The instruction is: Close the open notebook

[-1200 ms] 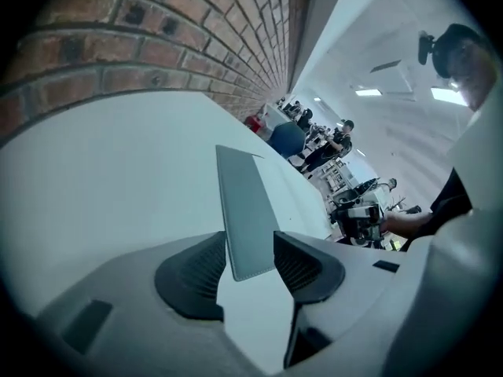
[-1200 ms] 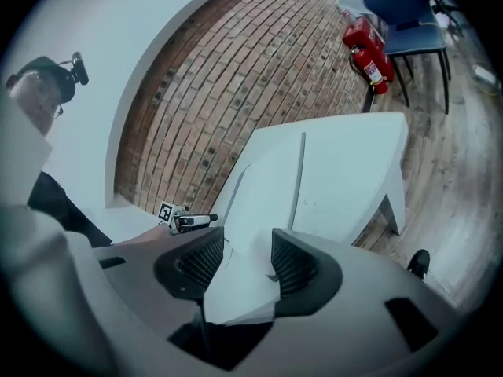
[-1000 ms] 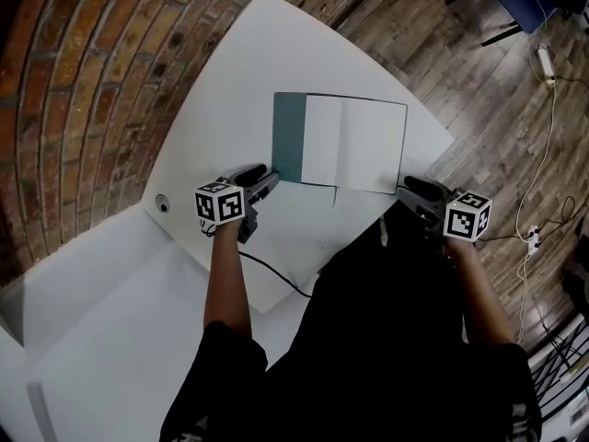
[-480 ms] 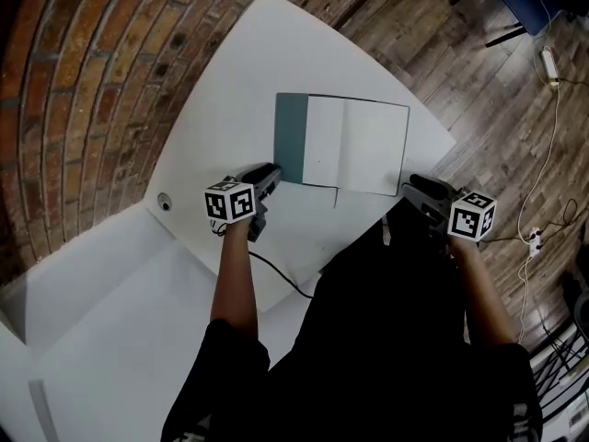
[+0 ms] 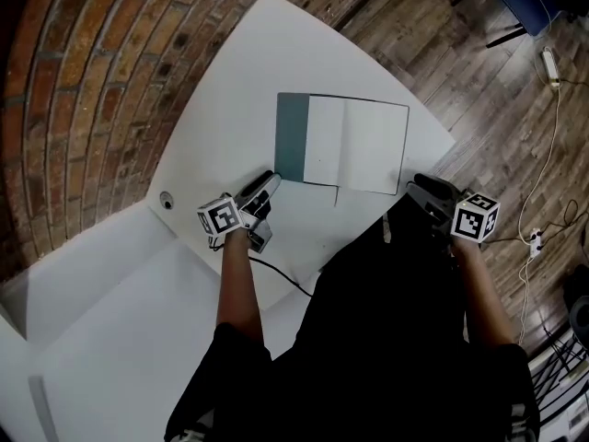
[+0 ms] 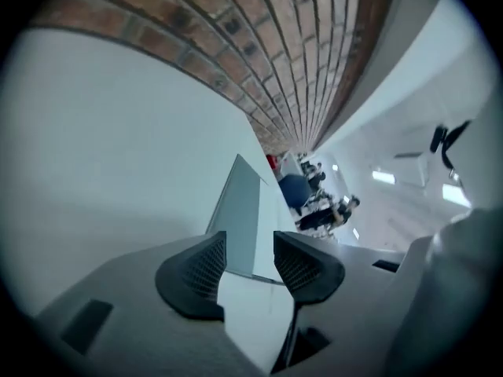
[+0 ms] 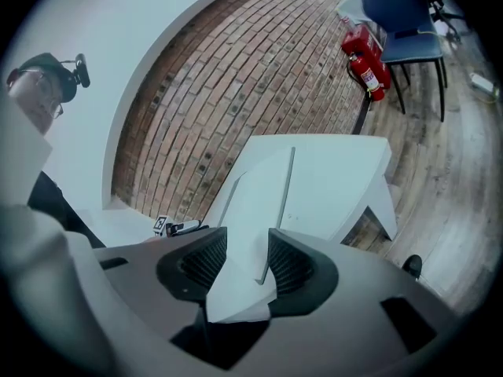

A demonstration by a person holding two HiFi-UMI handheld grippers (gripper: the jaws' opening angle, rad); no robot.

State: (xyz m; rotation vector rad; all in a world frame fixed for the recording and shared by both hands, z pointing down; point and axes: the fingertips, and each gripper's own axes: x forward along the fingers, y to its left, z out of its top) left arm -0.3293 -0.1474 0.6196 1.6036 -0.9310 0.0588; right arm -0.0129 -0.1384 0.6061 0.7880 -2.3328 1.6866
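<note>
Aiming left gripper [image 5: 270, 182] at lower-left corner of notebook [image 5: 354, 145], lying open on table [image 5: 230, 81] mid-frame; jaws opening, gripping nothing, likely readying to catch teal cover [image 5: 291, 136]. Parking right gripper [image 5: 416, 185] lower right, jaws closing, empty, clear of pages.

Right gripper [image 7: 247, 248], 6 o'clock: jaws apart and closing, pads pressing nothing; the edge of the open notebook [image 7: 251, 203] shows through the gap.
White table [image 7: 338, 179], centre.
Brick wall [image 7: 236, 69], 12 o'clock.
Blue chair [image 7: 405, 14] and red fire extinguisher [image 7: 365, 65], 1 o'clock.
Left gripper [image 7: 196, 226], 8 o'clock, small.
</note>
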